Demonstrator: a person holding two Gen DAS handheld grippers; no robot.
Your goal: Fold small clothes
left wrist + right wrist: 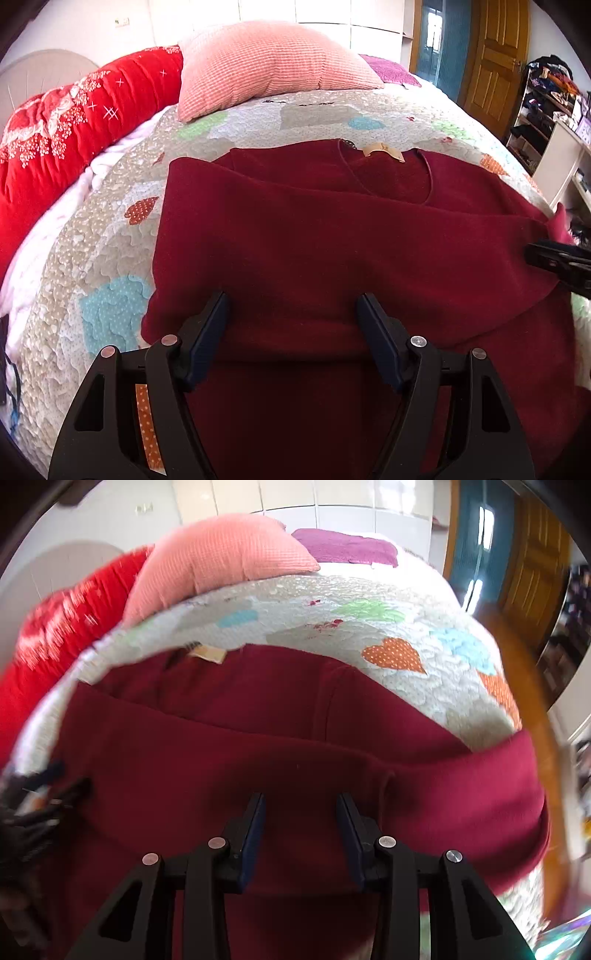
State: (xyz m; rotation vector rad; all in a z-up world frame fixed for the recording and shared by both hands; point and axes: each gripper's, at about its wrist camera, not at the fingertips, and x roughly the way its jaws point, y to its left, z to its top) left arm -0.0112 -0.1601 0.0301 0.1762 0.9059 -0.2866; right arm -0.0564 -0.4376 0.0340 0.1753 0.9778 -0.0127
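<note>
Both tongs hang empty over the dark red top (332,240): the left tongs (291,317) stand wide above its near hem, and the right tongs (301,812) stand narrower, parted, nothing pinched between them. Spread front-up on the patchwork quilt (110,258) of the bed, neckline and label (384,152) towards the far side, the top seems to have at least 1 sleeve already laid across the chest, so I judge the fold begun, with the body still to double over. Beyond lie a pink pillow (269,62), a red duvet (74,110) and a purple cloth (347,546), all well apart from the top, so nothing blocks the fold.
</note>
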